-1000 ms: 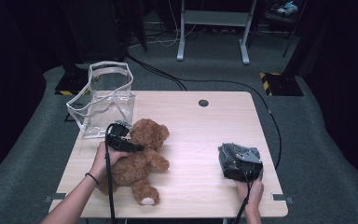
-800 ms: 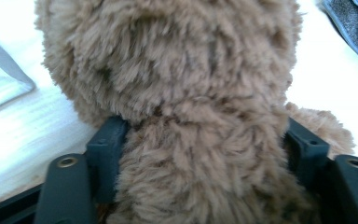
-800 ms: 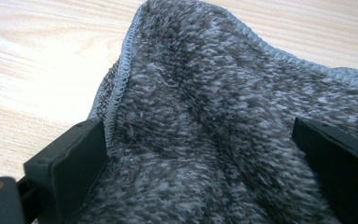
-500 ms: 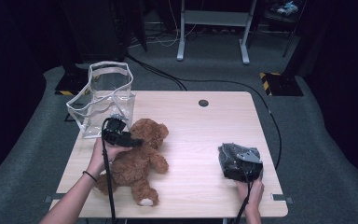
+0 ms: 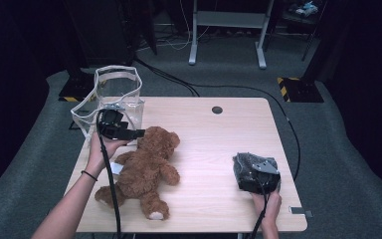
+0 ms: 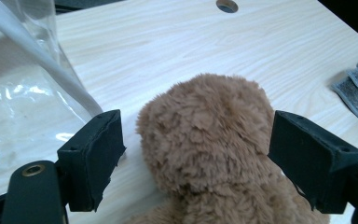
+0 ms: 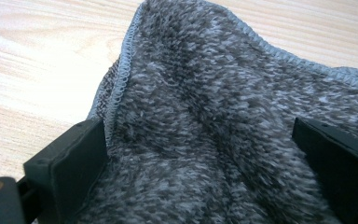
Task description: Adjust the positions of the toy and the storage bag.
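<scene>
At nine o'clock on the table, the left gripper (image 5: pixel 129 133) has just been opening, jaws apart astride the teddy bear's head (image 6: pixel 205 135) without pressing, so the next move, I'd say, is a fresh grasp.

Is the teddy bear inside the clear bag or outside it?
Outside: the teddy bear lies on the table beside the clear bag.

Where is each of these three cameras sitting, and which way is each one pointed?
High view: above the person's side, facing forward and down on the pale wooden table; both forearms and hands show.
Left gripper view: rides the left tool, looking along its open black jaws at the brown plush teddy bear and clear plastic bag.
Right gripper view: rides the right tool, facing the grey knitted cloth between its jaws.
Shared: the bear lies in the high and left gripper views.
</scene>
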Demonstrator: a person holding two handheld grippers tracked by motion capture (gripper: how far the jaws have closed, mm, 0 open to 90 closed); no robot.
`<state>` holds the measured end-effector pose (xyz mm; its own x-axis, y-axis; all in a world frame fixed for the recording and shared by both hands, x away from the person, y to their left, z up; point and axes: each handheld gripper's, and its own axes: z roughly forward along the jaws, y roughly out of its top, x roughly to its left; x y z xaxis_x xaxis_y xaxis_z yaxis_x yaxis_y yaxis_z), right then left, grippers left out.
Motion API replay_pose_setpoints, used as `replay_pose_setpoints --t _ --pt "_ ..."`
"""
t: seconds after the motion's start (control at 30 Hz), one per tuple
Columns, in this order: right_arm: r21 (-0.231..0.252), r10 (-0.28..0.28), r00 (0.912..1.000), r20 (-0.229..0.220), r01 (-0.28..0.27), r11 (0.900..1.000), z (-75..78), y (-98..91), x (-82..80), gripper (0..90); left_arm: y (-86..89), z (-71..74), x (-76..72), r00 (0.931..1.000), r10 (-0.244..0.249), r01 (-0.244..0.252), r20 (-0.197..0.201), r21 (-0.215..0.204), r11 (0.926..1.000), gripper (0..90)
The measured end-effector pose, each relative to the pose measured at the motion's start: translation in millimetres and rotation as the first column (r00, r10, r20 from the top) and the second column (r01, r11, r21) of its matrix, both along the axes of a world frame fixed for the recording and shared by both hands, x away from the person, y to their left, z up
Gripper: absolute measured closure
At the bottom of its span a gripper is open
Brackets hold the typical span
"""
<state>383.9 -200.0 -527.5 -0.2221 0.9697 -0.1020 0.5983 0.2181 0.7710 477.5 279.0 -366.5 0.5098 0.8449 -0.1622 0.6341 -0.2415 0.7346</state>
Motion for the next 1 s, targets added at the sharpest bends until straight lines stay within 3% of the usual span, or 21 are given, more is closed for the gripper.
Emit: replay_pose_setpoints --t 0.27,0.5,0.77,1.0 --pt "0.002 -0.002 1.0 -0.007 0.002 1.0 -0.2 0.2 0.6 3.6 4.9 18.8 8.3 0.9989 0.03 -0.03 0.036 0.004 0.9995 15.5" --pt "0.0 -0.001 1.0 -0.009 0.001 1.0 -0.3 0.4 0.7 3.6 12.3 34.7 19.4 0.9952 0.065 -0.068 0.073 0.035 0.9971 15.6" --pt "-0.005 0.001 1.0 -0.008 -0.001 1.0 -0.4 0.5 0.9 3.6 20.8 47.6 35.7 0.9837 0.124 -0.138 0.13 0.104 0.985 17.4" --pt "-0.006 0.001 1.0 -0.009 -0.001 1.0 -0.4 0.7 1.0 3.6 28.8 51.2 49.8 0.9767 0.163 -0.183 0.139 0.144 0.9725 22.7"
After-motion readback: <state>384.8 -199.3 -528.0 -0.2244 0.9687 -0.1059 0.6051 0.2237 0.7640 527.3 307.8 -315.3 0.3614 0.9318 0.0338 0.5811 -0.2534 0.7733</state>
